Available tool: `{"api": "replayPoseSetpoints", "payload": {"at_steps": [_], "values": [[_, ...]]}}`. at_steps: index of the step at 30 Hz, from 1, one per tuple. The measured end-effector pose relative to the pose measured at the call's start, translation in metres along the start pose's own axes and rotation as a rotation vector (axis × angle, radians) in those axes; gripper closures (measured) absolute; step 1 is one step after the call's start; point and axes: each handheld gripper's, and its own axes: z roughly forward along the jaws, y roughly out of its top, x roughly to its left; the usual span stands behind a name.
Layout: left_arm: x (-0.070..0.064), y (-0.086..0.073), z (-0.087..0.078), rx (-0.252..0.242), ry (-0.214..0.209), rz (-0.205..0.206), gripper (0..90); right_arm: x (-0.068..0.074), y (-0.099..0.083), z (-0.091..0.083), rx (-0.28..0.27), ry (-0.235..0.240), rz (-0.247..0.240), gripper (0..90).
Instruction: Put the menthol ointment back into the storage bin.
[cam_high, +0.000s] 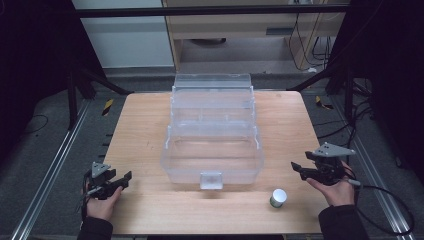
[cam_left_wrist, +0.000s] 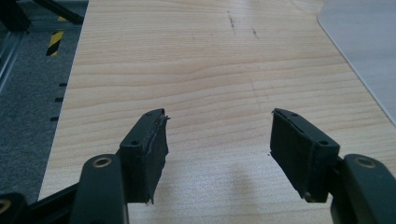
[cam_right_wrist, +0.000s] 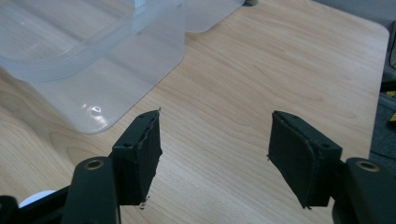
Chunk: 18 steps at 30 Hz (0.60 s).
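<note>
A clear plastic tiered box (cam_high: 212, 145) stands open in the middle of the wooden table (cam_high: 145, 210), its latch facing the near edge. A small jar with a white cap (cam_high: 278, 198) stands near the front right. My left gripper (cam_high: 124, 180) is held at the table's front left corner, open and empty, over bare wood (cam_left_wrist: 217, 140). My right gripper (cam_high: 298, 170) is at the right edge, open and empty (cam_right_wrist: 215, 144), pointing toward the box's right side (cam_right_wrist: 93, 70). The jar's white cap (cam_right_wrist: 35, 198) peeks in at the lower left of the right gripper view.
The box's corner (cam_left_wrist: 369, 51) shows at the upper right of the left gripper view. Metal rails (cam_high: 47, 175) run along both sides of the table, and cables (cam_high: 390, 200) lie on the floor at right. Bare wood lies in front of the box.
</note>
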Motion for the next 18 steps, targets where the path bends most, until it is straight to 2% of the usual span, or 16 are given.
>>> {"api": "replayPoseSetpoints", "payload": {"at_steps": [3, 9, 15, 18], "values": [[0.000, 0.000, 0.000, 0.003, 0.000, 0.003, 35.5, 0.001, 0.006, -0.004, 0.017, 0.013, -0.022, 33.0], [0.000, 0.000, 0.001, 0.012, -0.001, 0.015, 33.8, 0.005, 0.027, -0.016, 0.057, 0.055, -0.120, 30.6], [0.000, 0.000, 0.001, 0.018, 0.001, 0.025, 32.7, 0.016, 0.045, -0.023, 0.086, 0.107, -0.232, 30.0], [0.000, 0.000, 0.001, 0.017, 0.003, 0.026, 32.3, 0.019, 0.049, -0.022, 0.108, 0.131, -0.264, 29.9]]}}
